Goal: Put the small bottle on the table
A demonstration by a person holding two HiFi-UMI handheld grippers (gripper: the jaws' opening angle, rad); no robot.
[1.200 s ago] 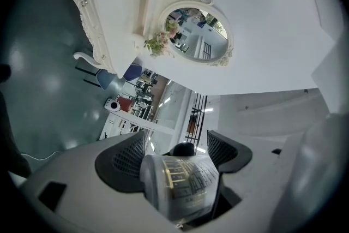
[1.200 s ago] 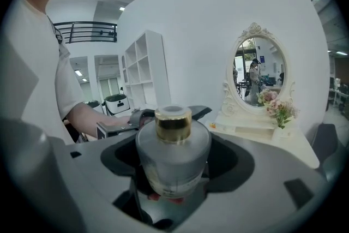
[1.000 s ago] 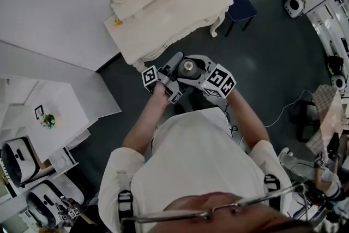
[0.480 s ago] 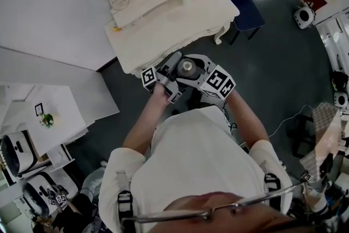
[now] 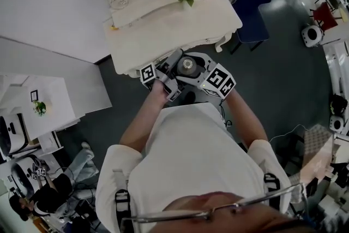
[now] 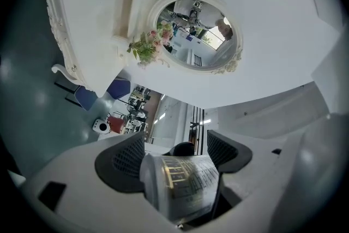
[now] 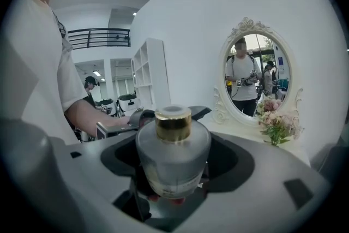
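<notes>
Two tools are holding one small bottle (image 7: 172, 153) in front of the person's chest. The left tool (image 6: 175, 155) is clamping its labelled body, and the right tool (image 7: 173, 139) is gripping it below the gold cap (image 5: 187, 65). The bottle is hanging over the dark floor (image 5: 272, 63), just off the white bench's (image 5: 163, 27) front edge.

Head view looks steeply down from above; both gripper views face the dressing table (image 5: 180, 19) closely, shared by all three
</notes>
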